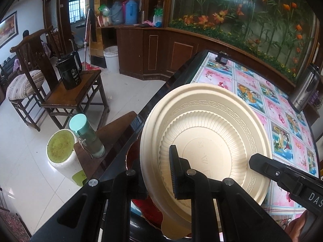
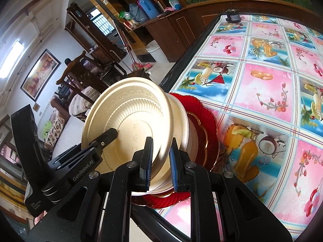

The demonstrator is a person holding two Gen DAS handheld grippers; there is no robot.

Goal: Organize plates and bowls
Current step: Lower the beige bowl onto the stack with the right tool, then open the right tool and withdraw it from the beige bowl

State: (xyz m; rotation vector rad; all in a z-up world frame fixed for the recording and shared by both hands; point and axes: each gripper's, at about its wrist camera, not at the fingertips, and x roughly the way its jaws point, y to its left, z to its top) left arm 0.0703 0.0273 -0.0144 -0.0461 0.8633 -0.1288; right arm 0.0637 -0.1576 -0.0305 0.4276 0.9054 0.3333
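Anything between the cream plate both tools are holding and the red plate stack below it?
Nothing visible. The cream plate, clamped at its rim by the left tool and the right tool, is tilted right over the cream dishes on the red plate. Whether they already touch can't be told.

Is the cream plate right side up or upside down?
Upside down: the cream plate shows its ribbed underside and stamped base, held by both grippers over the red plate.

It was a home's living-dining room: carved wooden chairs (image 1: 26,64), thermos flasks (image 1: 131,12) and framed painting (image 2: 39,74) stood beyond the gripper.
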